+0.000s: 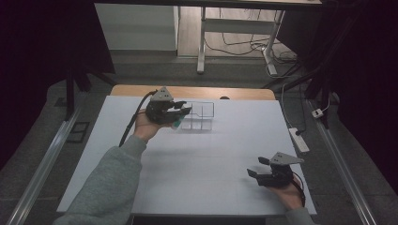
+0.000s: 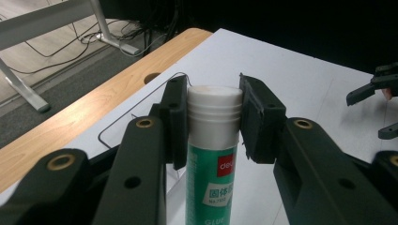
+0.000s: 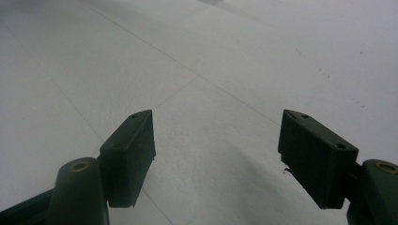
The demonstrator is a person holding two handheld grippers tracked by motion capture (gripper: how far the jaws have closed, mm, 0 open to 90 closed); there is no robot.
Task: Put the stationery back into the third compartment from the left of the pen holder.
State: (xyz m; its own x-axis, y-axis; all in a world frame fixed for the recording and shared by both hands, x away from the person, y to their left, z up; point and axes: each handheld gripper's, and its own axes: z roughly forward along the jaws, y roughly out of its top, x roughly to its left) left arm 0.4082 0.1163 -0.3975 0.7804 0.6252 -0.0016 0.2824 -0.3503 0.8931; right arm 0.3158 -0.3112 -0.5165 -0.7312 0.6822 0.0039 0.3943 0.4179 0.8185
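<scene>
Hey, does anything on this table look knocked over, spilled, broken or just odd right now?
Nothing stands out. The left gripper is shut on a green glue stick by its white cap, beside the clear divided organizer, which sits square on the white table. The right gripper is open over bare table.

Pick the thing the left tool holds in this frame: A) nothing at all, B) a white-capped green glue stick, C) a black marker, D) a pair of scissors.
B: in the left gripper view, the left tool has its jaws pressed against both sides of the white cap of a green glue stick, carried beside the wire rack on the table.
</scene>
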